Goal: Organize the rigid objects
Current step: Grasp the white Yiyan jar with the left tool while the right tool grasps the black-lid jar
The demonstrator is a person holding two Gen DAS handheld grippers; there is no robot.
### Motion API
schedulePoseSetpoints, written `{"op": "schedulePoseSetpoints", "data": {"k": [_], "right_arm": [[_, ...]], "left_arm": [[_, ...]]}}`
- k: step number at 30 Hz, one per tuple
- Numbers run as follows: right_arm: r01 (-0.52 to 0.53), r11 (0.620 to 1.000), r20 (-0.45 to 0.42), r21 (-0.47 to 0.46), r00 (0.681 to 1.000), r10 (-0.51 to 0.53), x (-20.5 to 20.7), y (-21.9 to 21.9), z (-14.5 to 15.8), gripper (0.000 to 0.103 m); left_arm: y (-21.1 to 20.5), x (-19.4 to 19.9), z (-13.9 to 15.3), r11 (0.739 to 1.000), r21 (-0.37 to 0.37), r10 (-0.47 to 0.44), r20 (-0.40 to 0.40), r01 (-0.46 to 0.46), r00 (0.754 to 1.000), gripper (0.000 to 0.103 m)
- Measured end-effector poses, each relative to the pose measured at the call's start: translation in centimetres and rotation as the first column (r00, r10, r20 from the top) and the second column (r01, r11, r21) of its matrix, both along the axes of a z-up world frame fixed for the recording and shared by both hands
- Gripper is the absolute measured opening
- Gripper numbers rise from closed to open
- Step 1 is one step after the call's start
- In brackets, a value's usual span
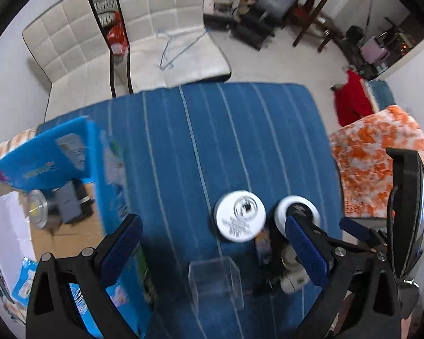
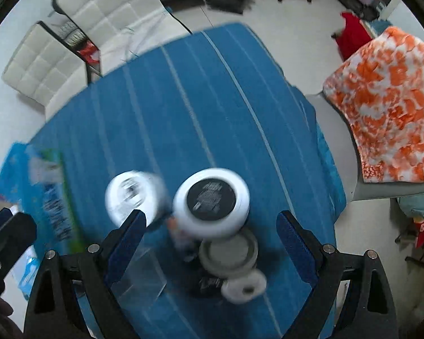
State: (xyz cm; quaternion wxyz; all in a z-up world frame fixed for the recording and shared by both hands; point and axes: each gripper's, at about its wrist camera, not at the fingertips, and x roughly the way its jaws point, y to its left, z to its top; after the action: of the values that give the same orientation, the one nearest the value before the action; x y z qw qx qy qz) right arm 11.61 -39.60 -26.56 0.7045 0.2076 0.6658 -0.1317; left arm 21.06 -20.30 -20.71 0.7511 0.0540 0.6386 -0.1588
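A: Where are the task objects lying?
B: Two white jars [image 2: 212, 202] [image 2: 132, 197], a clear box [image 1: 216, 285] and small lids [image 2: 244, 282] are clustering at lower centre of the blue striped cloth [image 2: 198, 99]; its upper half is lying open.

A: And the grippers?
B: Left gripper [image 1: 212, 251] and right gripper [image 2: 210, 243] are both gaping wide, holding nothing. The open carton [image 1: 56, 197] is sitting at the left edge.

both hand-held tools are built alike: the left gripper [image 1: 214, 243] and the right gripper [image 2: 212, 240] each have a matte black frame with triangular cut-outs, round silver screw heads at the joints, and two black fingers faced with dark blue, finely textured pads [image 2: 127, 243]. the blue pads [image 1: 305, 248] are long rectangles.
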Motion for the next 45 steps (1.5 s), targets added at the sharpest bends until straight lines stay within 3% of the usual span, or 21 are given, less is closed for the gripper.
{"op": "schedulePoseSetpoints", "data": {"k": [4, 7, 8, 16, 23, 25, 26, 27, 29, 35, 45], "right_arm": [[0.009, 0.996, -0.054, 0.085, 0.999, -0.004, 1.2, -0.6, -3.7, 0.095], [0.011, 0.991, -0.071, 0.134, 0.997, -0.002, 1.5, -0.8, -5.8, 0.089], [-0.001, 0.992, -0.083, 0.123, 0.996, 0.011, 1.6, -0.6, -6.3, 0.080], [0.012, 1.000, -0.030, 0.024, 0.999, -0.012, -0.5, -3.6, -5.6, 0.080], [0.027, 0.999, -0.057, -0.018, 0.998, -0.028, -2.5, -5.7, -6.2, 0.080], [0.036, 0.999, -0.056, -0.013, 0.998, -0.036, -3.0, -6.0, -6.4, 0.080], [0.031, 0.999, -0.053, -0.021, 0.998, -0.032, -3.0, -6.2, -6.5, 0.080], [0.024, 0.999, -0.051, -0.030, 0.998, -0.025, -3.0, -6.0, -6.5, 0.080], [0.014, 0.999, -0.049, -0.042, 0.999, -0.016, -3.0, -5.3, -6.2, 0.080], [0.005, 0.998, -0.024, -0.070, 1.000, -0.006, -2.7, -4.2, -5.3, 0.079], [0.019, 0.997, 0.076, -0.072, 0.997, -0.013, -2.9, -2.4, 0.1, 0.079]], "left_arm": [[-0.7, 1.4, -2.9, 0.999, 0.032, 0.004, -0.058, -0.002, 0.998, 0.103], [-1.1, 1.7, -4.3, 0.999, 0.049, -0.007, -0.089, 0.011, 0.996, 0.103], [-1.3, 1.7, -4.7, 0.998, 0.060, -0.009, -0.093, 0.015, 0.996, 0.103], [-2.8, 0.9, -7.6, 0.998, 0.050, -0.040, -0.167, 0.049, 0.985, 0.103], [-5.2, 0.1, -12.0, 0.996, 0.050, -0.058, -0.253, 0.073, 0.966, 0.102], [-5.0, 0.0, -12.7, 0.999, 0.034, -0.032, -0.262, 0.043, 0.964, 0.093], [-5.1, -0.2, -12.7, 0.998, 0.042, -0.032, -0.241, 0.043, 0.970, 0.090], [-5.3, -0.4, -12.5, 0.997, 0.056, -0.039, -0.214, 0.052, 0.976, 0.078], [-5.7, -0.8, -11.9, 0.993, 0.091, -0.060, -0.168, 0.076, 0.984, 0.066], [-4.6, -1.3, -11.2, 0.998, 0.052, -0.035, -0.168, 0.044, 0.985, 0.066], [-1.0, -2.8, -5.8, 0.999, -0.040, -0.026, -0.098, 0.022, 0.995, 0.066]]}}
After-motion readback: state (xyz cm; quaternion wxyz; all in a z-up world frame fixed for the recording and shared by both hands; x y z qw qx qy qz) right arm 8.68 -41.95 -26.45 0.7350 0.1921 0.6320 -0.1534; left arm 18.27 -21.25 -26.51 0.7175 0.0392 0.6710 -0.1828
